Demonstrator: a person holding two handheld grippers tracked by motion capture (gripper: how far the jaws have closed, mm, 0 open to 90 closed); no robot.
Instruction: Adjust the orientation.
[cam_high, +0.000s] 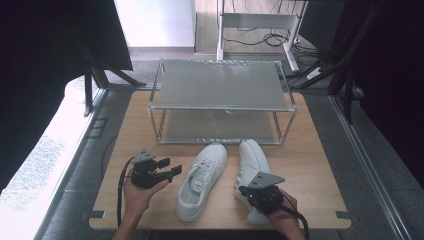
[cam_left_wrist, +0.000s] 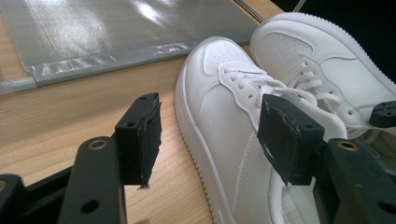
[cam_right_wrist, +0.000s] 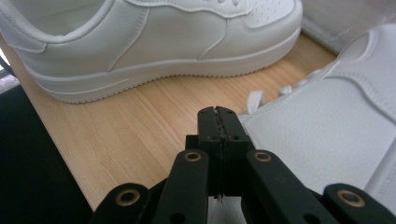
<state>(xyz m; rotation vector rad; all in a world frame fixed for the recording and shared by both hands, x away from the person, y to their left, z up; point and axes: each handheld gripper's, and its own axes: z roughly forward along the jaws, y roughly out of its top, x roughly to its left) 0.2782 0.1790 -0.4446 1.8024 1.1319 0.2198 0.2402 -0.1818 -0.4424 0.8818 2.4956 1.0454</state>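
Note:
Two white sneakers lie side by side on the wooden table, toes toward the rack. My left gripper is open, just left of the left sneaker, its pads level with the laced side and nothing pressed between them. My right gripper sits over the heel end of the right sneaker and points across at the left sneaker. Its pads are shut flat against each other, with bare table showing beyond them and a lace end just to the side.
A two-tier metal rack with grey shelves stands at the back of the table; its lower shelf lies just beyond the toes. Bare wood lies left of my left hand and right of the right sneaker. Cables trail off the front edge.

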